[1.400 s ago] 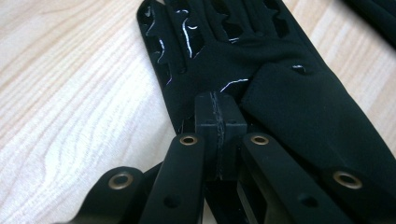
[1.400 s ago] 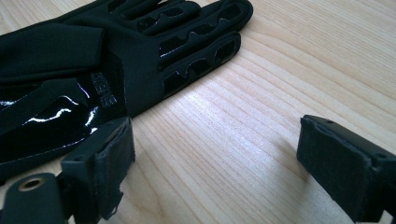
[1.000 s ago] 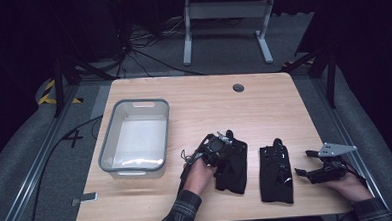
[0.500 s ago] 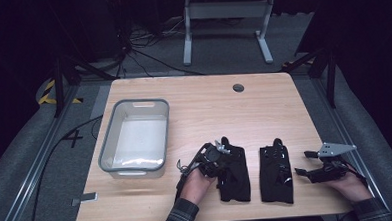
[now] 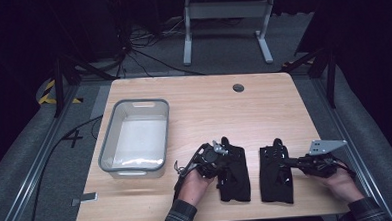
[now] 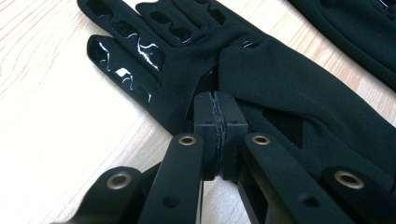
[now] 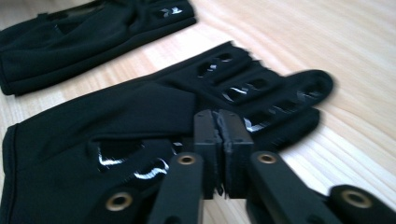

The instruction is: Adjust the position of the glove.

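While two black gloves lie side by side at the near edge, both hand-held grippers sit pressed together at them.

Table: the wooden table spreads across the high view, bare over most of its top, with a small round cable port near its far edge.

Bin: a clear plastic bin with a grey rim stands on the table's left half, well apart from the gloves and holding nothing that can be made out.

Left glove: the left glove lies flat near the front edge, fingers pointing away from the person; glossy grip patches mark its fingers in the left gripper view.

Right glove: the right glove lies just beside it, parallel, a strip of bare wood between the two; it shows palm-side patches in the right gripper view.

Left gripper: the left gripper, held in the person's left hand, rests at the left glove's near edge; its jaws are pressed together, with a fold of the glove's fabric apparently caught at the tips.

Right gripper: the right gripper, in the right hand, reaches over the right glove from its outer side; its jaws have just been closing and now stand together, low over the glove's palm, though whether fabric is nipped between them cannot be told.
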Demonstrator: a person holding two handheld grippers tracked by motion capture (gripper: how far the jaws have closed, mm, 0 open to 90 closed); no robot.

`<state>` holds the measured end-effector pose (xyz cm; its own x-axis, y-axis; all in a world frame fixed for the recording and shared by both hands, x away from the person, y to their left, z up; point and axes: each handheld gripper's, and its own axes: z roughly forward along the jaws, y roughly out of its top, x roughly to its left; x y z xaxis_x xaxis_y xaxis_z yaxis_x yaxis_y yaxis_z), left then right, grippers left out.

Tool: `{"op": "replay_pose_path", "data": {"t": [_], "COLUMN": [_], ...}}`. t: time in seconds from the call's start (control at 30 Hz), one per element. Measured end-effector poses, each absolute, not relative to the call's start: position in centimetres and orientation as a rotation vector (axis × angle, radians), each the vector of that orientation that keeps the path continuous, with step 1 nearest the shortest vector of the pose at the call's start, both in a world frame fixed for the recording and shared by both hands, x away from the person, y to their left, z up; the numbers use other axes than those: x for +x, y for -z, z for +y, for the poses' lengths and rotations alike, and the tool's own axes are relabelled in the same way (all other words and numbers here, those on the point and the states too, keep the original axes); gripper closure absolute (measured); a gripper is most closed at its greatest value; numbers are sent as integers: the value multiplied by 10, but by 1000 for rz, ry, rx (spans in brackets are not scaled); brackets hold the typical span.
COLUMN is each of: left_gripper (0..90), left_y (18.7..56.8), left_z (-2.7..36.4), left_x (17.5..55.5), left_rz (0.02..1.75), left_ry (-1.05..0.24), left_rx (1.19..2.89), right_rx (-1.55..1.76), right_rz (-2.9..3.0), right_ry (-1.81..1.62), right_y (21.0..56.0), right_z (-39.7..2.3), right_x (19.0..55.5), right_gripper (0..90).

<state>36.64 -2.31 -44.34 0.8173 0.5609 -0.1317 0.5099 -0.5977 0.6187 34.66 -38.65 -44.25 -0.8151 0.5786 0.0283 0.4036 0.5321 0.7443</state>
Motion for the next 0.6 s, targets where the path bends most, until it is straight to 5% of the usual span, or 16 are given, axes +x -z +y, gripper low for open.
{"op": "replay_pose_path", "data": {"t": [0.6], "left_gripper": [895], "left_y": [450], "left_z": [-28], "left_x": [366], "left_rz": [796], "left_ry": [-109], "left_rx": [2368], "right_rx": [748], "right_rz": [2636], "right_ry": [-1049], "right_y": [453], "right_z": [-353], "right_x": [365], "right_gripper": [900]}}
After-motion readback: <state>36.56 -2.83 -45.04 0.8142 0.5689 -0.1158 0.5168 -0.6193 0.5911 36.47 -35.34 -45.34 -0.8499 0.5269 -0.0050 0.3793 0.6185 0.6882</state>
